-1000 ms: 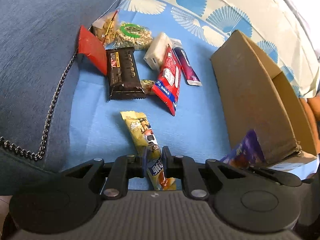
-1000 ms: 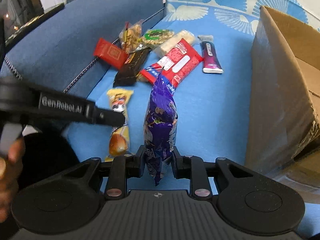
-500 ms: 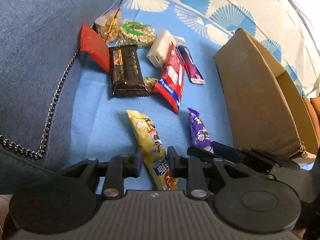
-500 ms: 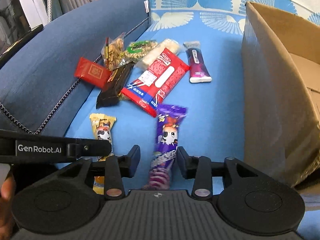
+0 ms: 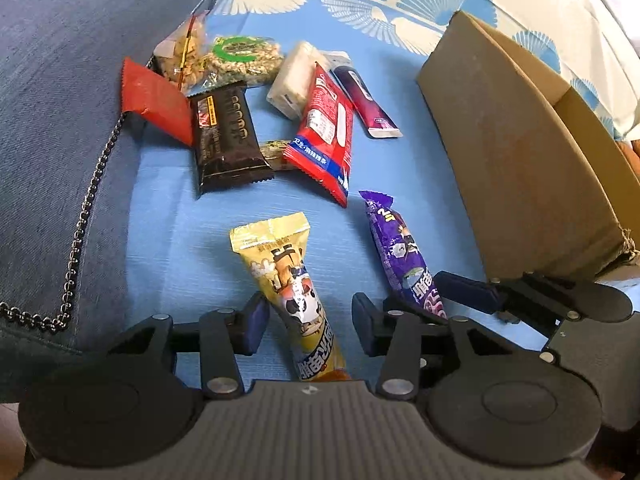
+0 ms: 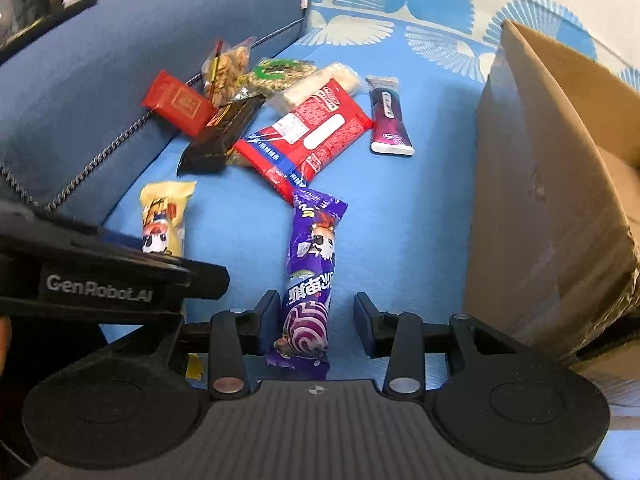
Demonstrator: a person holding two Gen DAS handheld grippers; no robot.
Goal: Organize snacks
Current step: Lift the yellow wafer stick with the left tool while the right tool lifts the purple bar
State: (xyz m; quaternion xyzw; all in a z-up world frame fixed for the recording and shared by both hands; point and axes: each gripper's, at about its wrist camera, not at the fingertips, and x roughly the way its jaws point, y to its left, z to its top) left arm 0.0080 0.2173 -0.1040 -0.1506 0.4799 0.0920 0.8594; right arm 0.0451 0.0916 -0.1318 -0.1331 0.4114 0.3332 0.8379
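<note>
Both grippers had just released. Left gripper [image 5: 306, 330] fingers spread around yellow snack [image 5: 290, 292]; right gripper [image 6: 316, 322] fingers spread around purple snack [image 6: 310, 276]. Both snacks lay on the sofa, left of cardboard box [image 6: 552, 216]; boxing remains.

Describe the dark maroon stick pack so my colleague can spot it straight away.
Start at the cardboard box on the blue sheet. Between it and the pile of snacks, nearest the big red packet, lies the maroon stick pack. It is the only slim, dark purple-red pack with a white end.
</note>
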